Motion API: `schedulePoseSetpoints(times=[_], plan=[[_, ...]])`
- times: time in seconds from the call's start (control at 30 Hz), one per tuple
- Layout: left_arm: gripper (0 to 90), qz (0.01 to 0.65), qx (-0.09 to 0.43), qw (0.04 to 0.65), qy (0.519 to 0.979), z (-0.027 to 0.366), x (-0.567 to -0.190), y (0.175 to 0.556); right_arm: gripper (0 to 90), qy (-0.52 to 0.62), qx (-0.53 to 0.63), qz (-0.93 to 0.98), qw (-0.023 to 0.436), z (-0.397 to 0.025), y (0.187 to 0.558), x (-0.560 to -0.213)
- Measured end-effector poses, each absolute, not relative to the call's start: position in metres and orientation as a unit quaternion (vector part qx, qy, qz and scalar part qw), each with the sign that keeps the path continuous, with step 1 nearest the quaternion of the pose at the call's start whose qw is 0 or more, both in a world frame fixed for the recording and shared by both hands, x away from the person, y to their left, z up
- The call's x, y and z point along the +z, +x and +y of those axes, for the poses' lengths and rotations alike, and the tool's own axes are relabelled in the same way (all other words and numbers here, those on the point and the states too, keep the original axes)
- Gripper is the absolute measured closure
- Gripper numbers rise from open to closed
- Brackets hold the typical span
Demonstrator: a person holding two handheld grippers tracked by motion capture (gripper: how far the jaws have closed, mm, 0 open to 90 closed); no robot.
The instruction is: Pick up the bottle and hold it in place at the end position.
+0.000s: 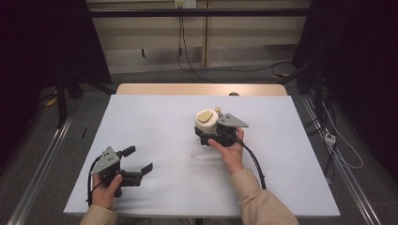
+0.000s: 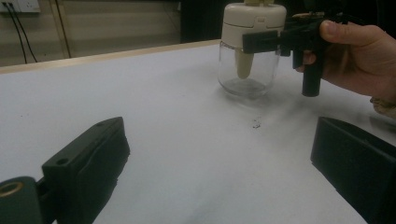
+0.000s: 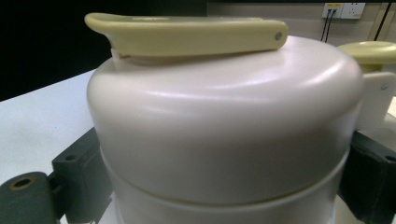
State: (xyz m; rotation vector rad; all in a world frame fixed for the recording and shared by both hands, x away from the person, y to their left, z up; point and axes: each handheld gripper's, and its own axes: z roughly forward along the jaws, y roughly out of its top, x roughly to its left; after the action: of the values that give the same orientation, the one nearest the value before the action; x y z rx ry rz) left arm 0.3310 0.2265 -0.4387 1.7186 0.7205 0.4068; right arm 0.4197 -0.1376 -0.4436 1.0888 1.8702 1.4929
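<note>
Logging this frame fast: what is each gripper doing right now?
Left gripper: open, holding nothing, low over the table.
Right gripper: jaws closed around the cream lid of the glass jar.

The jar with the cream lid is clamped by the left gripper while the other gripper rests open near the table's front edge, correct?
Not quite: the right gripper clamps the jar at its cream lid, as the high view shows. The left gripper is the one resting open near the front edge of the table.

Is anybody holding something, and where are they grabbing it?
The right gripper holds the jar by its cream lid, one of its fingers on each side. The left gripper is open and holds nothing.
</note>
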Motion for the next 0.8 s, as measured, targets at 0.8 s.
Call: schedulePoseSetpoints(times=[0.8], plan=[[3.6, 0.314, 0.176, 0.577, 0.733, 0.2279, -0.4399, 0.3300, 7.0, 0.402, 0.548, 0.691, 0.246, -0.1278, 0.4253, -0.4464]])
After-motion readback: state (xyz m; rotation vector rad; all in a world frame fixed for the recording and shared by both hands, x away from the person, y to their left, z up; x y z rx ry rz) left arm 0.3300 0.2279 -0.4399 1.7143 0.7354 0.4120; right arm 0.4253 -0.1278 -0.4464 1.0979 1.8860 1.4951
